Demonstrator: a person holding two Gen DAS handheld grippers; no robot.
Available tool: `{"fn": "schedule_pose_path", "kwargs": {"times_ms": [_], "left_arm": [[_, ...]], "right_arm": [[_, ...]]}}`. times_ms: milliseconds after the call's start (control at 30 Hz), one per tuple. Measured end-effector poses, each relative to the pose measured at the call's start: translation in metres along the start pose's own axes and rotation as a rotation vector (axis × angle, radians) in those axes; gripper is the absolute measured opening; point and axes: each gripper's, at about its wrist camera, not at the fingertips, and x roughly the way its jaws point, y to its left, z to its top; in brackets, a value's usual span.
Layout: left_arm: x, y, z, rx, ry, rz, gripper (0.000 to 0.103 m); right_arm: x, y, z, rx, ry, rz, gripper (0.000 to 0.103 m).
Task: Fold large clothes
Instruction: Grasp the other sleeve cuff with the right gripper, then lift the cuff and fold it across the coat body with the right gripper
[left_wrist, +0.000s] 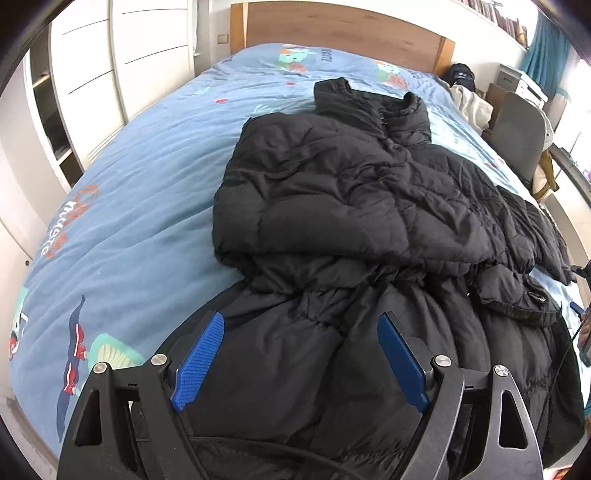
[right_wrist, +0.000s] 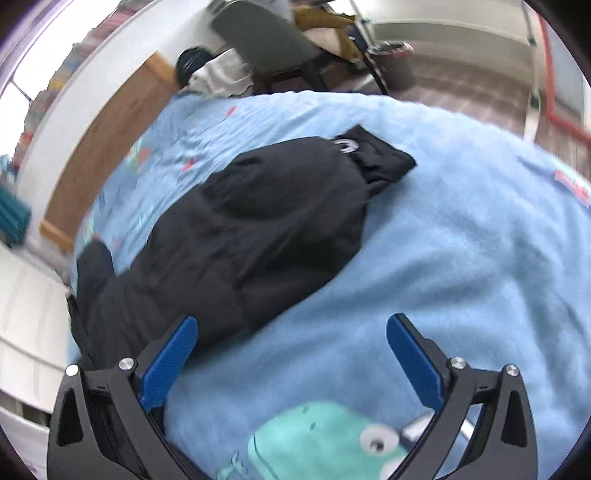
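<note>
A large black puffer jacket (left_wrist: 351, 206) lies rumpled on the blue bed cover (left_wrist: 129, 192), collar towards the headboard, one side folded over the body. My left gripper (left_wrist: 301, 325) is open, its blue pads either side of the jacket's near hem, holding nothing. In the right wrist view the jacket's sleeve (right_wrist: 258, 221) stretches across the cover (right_wrist: 461, 240), its cuff at the far end. My right gripper (right_wrist: 291, 328) is open and empty above the cover, its left pad (right_wrist: 170, 362) beside the sleeve's near part.
A wooden headboard (left_wrist: 343, 33) stands at the far end. White wardrobes (left_wrist: 122, 55) line the left side. A grey chair (left_wrist: 517, 133) with clothes and bags stands by the bed's right side, also in the right wrist view (right_wrist: 266, 40).
</note>
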Motion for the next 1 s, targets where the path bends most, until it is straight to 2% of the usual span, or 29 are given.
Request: {"fn": "schedule_pose_path", "kwargs": {"times_ms": [200,333,467,567,633,667,733,833,1000], "left_arm": [[0.001,0.008,-0.004,-0.007,0.010,0.043,0.084],[0.000,0.008,-0.004,0.011,0.008,0.066,0.084],[0.002,0.004,-0.005,0.028,0.013,0.075,0.084],[0.003,0.001,-0.005,0.032,0.017,0.070,0.084],[0.002,-0.002,-0.005,0.037,0.016,0.067,0.084],[0.001,-0.003,-0.005,0.040,0.015,0.064,0.084],[-0.001,-0.005,-0.005,0.046,0.011,0.063,0.084],[-0.004,-0.006,-0.004,0.045,0.003,0.055,0.084],[-0.008,-0.004,-0.006,0.021,-0.001,0.041,0.084]], "right_arm": [[0.022,-0.019,0.016,0.113,-0.041,0.080,0.101],[0.034,-0.025,0.028,0.172,-0.071,0.120,0.092],[0.040,-0.027,0.033,0.213,-0.092,0.151,0.088],[0.047,-0.031,0.039,0.247,-0.087,0.168,0.068],[0.051,-0.036,0.043,0.276,-0.084,0.182,0.050],[0.052,-0.037,0.044,0.287,-0.086,0.193,0.047],[0.052,-0.037,0.045,0.294,-0.087,0.216,0.029],[0.046,-0.025,0.049,0.251,-0.100,0.234,0.017],[0.023,0.000,0.057,0.156,-0.141,0.259,0.011]]}}
